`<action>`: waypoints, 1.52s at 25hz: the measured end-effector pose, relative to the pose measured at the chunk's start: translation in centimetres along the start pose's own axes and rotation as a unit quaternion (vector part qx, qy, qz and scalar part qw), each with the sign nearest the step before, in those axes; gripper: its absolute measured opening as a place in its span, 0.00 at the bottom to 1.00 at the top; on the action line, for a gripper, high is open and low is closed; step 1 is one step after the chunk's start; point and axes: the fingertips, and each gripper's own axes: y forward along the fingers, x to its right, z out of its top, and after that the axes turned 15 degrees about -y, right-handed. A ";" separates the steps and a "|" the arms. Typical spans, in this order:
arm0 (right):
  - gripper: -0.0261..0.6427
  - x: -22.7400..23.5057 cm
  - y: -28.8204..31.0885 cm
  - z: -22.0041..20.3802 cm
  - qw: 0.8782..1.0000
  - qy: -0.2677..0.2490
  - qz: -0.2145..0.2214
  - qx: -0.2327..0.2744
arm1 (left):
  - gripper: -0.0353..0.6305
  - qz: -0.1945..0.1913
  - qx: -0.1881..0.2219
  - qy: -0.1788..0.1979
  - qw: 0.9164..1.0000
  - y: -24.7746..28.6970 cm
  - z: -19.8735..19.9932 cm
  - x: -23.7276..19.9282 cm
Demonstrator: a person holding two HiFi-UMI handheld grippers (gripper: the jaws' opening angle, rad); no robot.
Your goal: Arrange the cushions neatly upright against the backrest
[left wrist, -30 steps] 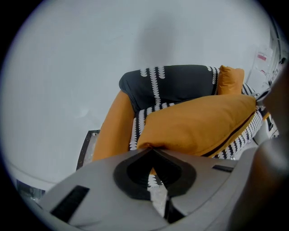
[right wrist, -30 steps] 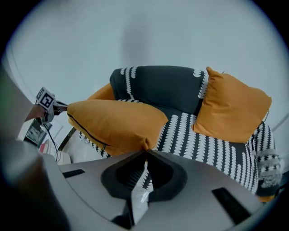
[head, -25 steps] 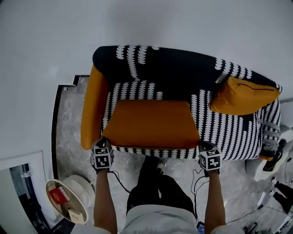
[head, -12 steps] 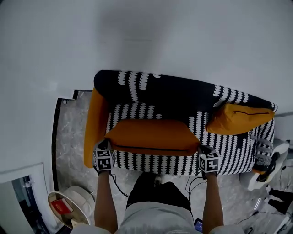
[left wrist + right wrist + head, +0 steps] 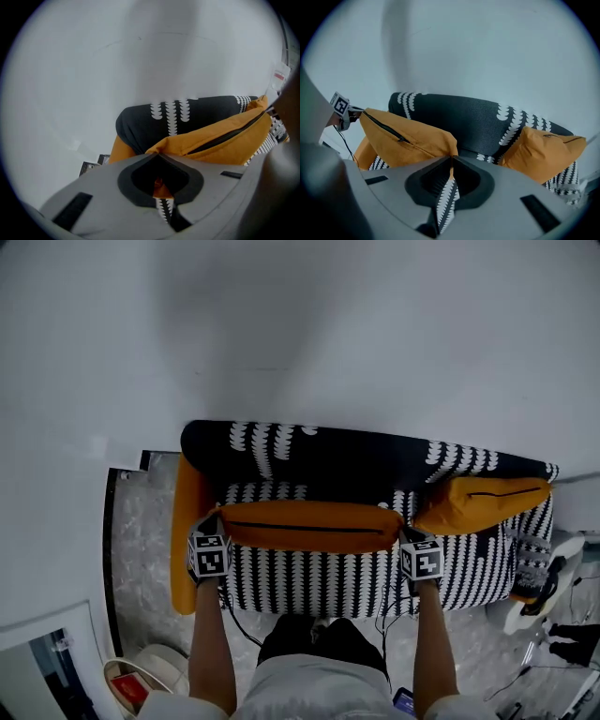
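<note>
The left gripper (image 5: 216, 526) and the right gripper (image 5: 408, 538) are held out over the sofa seat (image 5: 309, 573). The jaws of each are clamped on a corner of the big orange cushion (image 5: 314, 526), left on left, right on right. The cushion is held up on its edge, zipper on top, just in front of the dark backrest (image 5: 347, 460). A second orange cushion (image 5: 478, 504) is leaned at the sofa's right end. A white wall (image 5: 300, 334) is seen behind.

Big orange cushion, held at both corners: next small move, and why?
Probably ease the large orange zippered cushion back until it leans on the black, white-patterned sofa backrest. The left gripper and the right gripper each pinch a corner, it stands zipper-up, and a patterned strip shows behind it.
</note>
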 end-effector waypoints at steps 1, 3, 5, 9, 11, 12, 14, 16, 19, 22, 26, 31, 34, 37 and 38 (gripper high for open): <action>0.07 0.4 0.4 0.6 1.000 0.006 0.000 0.000 | 0.09 -0.001 0.005 -0.002 1.000 0.5 0.7 0.0; 0.07 1.3 1.2 1.6 1.000 0.020 -0.002 0.000 | 0.09 -0.006 0.014 -0.007 1.000 1.7 2.0 0.1; 0.07 2.2 2.0 2.7 1.000 0.030 -0.005 0.001 | 0.09 -0.009 0.018 -0.010 1.000 2.9 3.1 0.1; 0.07 3.9 3.7 5.1 0.999 0.034 -0.008 0.004 | 0.09 -0.020 0.019 -0.014 1.000 5.6 5.6 0.3; 0.07 4.8 4.5 6.3 1.000 0.030 -0.010 0.001 | 0.09 -0.023 0.020 -0.015 0.999 6.7 6.7 0.4; 0.07 5.1 4.8 6.9 1.000 0.026 -0.012 -0.001 | 0.09 -0.023 0.020 -0.014 0.999 7.3 7.3 0.3; 0.07 5.6 5.5 7.9 1.000 0.016 -0.012 -0.007 | 0.09 -0.020 0.018 -0.013 1.000 8.2 8.2 0.3; 0.07 5.9 6.1 8.4 1.000 0.009 -0.008 -0.014 | 0.09 -0.021 0.010 -0.024 0.999 9.0 8.6 0.2; 0.07 6.8 6.9 8.8 1.000 0.020 -0.009 -0.018 | 0.09 -0.035 0.002 -0.057 0.998 10.0 9.3 0.5; 0.07 7.5 7.5 9.2 0.999 0.036 -0.016 -0.018 | 0.09 -0.042 0.011 -0.074 0.996 10.9 10.5 0.4; 0.07 7.6 6.9 9.4 0.999 0.023 -0.029 -0.025 | 0.17 -0.040 0.050 -0.111 0.992 10.5 12.4 -0.3; 0.07 7.2 4.7 9.8 0.999 0.008 -0.040 0.000 | 0.22 -0.036 0.064 -0.077 0.994 9.6 13.1 0.5; 0.07 6.7 2.7 9.8 0.998 0.021 -0.050 0.023 | 0.23 -0.041 0.065 -0.056 0.995 8.3 12.4 1.4; 0.07 6.0 0.0 9.7 0.997 0.023 -0.058 0.045 | 0.23 -0.052 0.054 -0.032 0.997 6.5 10.8 2.4; 0.07 5.6 -1.0 9.7 0.997 0.022 -0.060 0.054 | 0.23 -0.059 0.050 -0.028 0.997 5.7 10.2 2.8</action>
